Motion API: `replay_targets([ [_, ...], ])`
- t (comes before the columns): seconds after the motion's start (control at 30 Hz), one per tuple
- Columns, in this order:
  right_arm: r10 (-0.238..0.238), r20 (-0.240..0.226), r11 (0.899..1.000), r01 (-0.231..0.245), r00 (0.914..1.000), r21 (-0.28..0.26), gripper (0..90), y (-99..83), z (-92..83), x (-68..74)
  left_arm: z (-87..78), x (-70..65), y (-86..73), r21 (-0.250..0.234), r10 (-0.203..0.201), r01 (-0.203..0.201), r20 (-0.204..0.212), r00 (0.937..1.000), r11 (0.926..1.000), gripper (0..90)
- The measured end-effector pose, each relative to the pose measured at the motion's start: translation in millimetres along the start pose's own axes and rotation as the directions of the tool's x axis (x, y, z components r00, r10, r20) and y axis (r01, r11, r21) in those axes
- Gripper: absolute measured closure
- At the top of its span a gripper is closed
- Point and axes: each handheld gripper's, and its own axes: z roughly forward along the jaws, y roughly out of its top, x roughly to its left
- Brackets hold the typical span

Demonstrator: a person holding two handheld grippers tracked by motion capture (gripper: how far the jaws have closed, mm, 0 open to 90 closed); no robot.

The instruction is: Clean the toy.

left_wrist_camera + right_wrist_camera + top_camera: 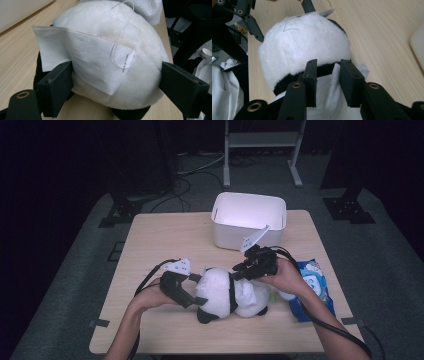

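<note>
**Two grippers working on a plush panda at the table's near edge**

Forearms are coming in from the bottom of the high view, each hand carrying a black two-jaw gripper toward a white and black plush panda toy [227, 294] that is lying on its side on the light wooden table [160, 240], close to the person's edge.

Left gripper [194, 295] is grasping the panda's rounded white rear: in the left gripper view its two black pads are pressing into the fur on either side, and a white fabric care label [85, 65] with a loose thread is hanging across the plush between them.

Right gripper [239, 271] is sitting over the toy's middle from the far side. In the right gripper view its jaws are standing a little apart above the black band of fur, with a fold of white fabric showing in the gap; the pads are not pressing on anything, so this gripper is released.

Behind the toy, a white rectangular plastic bin [248, 220] is standing near the table's far edge. A blue plastic packet [315, 285] is lying at the right, just beside the right hand.
</note>
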Motion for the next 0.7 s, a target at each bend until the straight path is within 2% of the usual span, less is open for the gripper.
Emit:
replay_targets([
  [0.03, -0.011, 0.003, 1.000, 0.011, 0.9999, -0.002, 61.6, -1.6, -3.2, -1.5, 0.0, 0.1, -0.1, -0.001, -0.002, 0.002, 0.000, 1.0000, 1.0000, 13.0],
  [0.13, -0.007, 0.001, 1.000, 0.007, 1.0000, 0.011, 57.6, -4.6, -7.6, -0.8, 0.2, -0.1, -0.1, -0.003, -0.004, 0.004, 0.001, 1.0000, 1.0000, 13.0],
  [0.33, -0.038, 0.009, 0.997, 0.038, 0.9992, 0.070, 47.9, -15.8, -9.9, 6.6, 0.3, -0.2, 0.0, -0.002, -0.009, 0.009, 0.001, 1.0000, 1.0000, 13.0],
  [0.47, -0.072, 0.010, 0.994, 0.071, 0.9973, 0.083, 41.4, -22.8, -9.2, 13.3, 0.5, -0.2, 0.0, -0.003, -0.008, 0.008, 0.002, 1.0000, 1.0000, 13.0],
  [0.53, -0.094, 0.009, 0.991, 0.093, 0.9955, 0.094, 38.4, -25.5, -6.9, 17.7, 0.7, -0.2, 0.0, -0.004, -0.008, 0.008, 0.002, 1.0000, 1.0000, 13.0],
  [0.63, -0.134, 0.039, 0.986, 0.129, 0.9903, 0.103, 35.3, -28.4, -2.1, 25.9, 0.9, 0.2, 0.0, 0.000, -0.005, 0.005, 0.001, 1.0000, 1.0000, 13.0],
  [0.7, -0.168, 0.071, 0.981, 0.160, 0.9832, 0.107, 34.5, -29.9, 1.5, 31.1, 1.0, 0.3, -0.1, -0.001, -0.012, 0.012, 0.000, 0.9999, 0.9999, 13.0],
])
